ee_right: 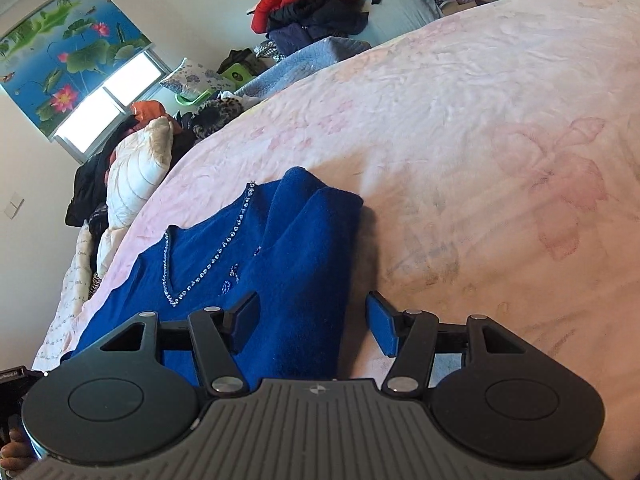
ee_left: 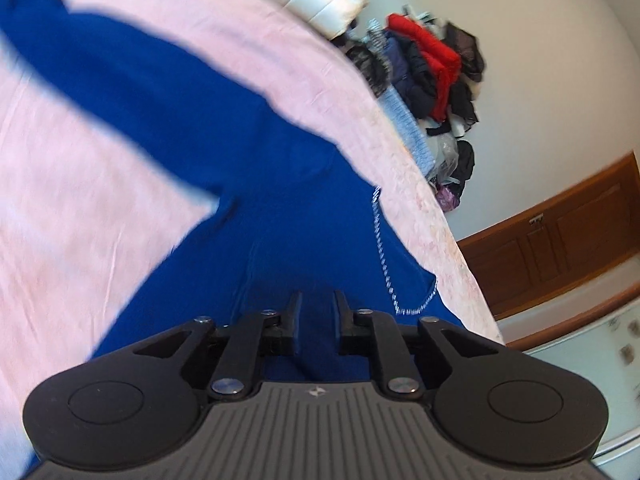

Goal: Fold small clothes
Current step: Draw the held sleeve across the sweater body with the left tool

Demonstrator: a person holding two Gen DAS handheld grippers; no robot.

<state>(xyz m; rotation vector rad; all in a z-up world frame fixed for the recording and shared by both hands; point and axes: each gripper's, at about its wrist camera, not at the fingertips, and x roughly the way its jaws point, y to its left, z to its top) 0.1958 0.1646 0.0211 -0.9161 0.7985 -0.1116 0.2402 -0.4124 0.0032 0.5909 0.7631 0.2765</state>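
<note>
We have a blue sweater (ee_right: 256,264) lying flat on the pink bed (ee_right: 480,160), one side already turned in. It looks soft and limp, light enough to drag, so we would pinch it at a folded edge or hem. The left hand-held gripper (ee_left: 316,312) has its jaws slightly apart above the cloth, the right hand-held gripper (ee_right: 312,320) stands wide open over the fold. Only the left view shows the long sleeve (ee_left: 120,80) stretched out; only the right shows the beaded neckline (ee_right: 208,264)
</note>
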